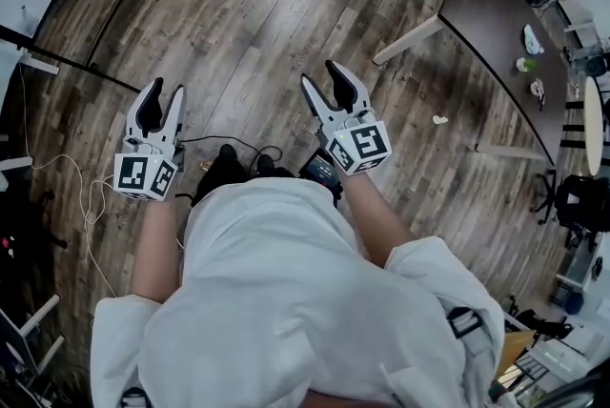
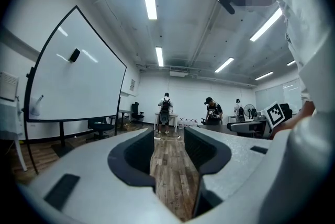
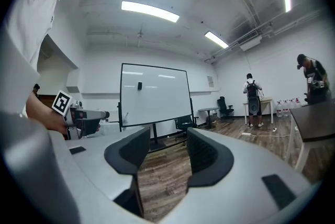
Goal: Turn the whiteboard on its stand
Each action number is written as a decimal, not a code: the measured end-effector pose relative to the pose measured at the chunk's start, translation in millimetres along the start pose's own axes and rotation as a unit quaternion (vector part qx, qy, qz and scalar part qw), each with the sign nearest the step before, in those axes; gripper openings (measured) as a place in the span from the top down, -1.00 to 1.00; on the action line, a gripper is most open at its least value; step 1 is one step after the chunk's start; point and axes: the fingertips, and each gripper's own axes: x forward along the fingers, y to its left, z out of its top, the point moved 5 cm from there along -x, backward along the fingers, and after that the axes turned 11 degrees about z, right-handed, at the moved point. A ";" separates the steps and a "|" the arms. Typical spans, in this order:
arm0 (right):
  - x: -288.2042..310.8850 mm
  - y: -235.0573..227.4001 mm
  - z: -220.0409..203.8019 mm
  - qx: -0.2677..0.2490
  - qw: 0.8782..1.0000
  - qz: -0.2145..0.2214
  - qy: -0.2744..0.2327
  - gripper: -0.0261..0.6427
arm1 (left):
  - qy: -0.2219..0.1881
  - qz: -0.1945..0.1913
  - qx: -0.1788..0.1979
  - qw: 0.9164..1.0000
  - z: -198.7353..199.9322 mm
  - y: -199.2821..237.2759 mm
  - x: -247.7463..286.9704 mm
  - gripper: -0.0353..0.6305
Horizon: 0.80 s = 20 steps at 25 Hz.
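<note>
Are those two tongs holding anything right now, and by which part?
Nothing. The left tongs and right tongs both stand open with only floor between them; the whiteboard is across the room, untouched.

Dark wood-plank floor (image 1: 257, 25) with a long brown table (image 1: 486, 15), white cable (image 1: 59, 157), small pale scrap (image 1: 439, 119).

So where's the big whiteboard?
In the right gripper view the whiteboard stands straight ahead near the far wall, an office chair beside its lower right corner.
</note>
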 end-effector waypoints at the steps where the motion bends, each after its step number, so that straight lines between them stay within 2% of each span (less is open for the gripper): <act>1: -0.7 -4.0 -1.1 0.002 1.000 -0.002 0.000 0.27 | 0.002 -0.001 -0.002 1.000 -1.6 -0.9 3.9 0.35; 11: 33.2 -58.0 -6.0 0.007 1.000 -0.015 0.011 0.27 | -0.002 0.006 -0.012 1.000 -13.0 9.5 74.1 0.35; 15: 82.3 -92.7 1.8 0.004 1.000 -0.005 0.021 0.28 | -0.006 0.013 -0.030 0.999 -15.0 33.2 124.7 0.35; 20: 162.8 -143.5 33.1 -0.015 1.000 0.015 0.018 0.28 | -0.007 0.021 -0.058 0.998 -7.4 72.4 207.8 0.35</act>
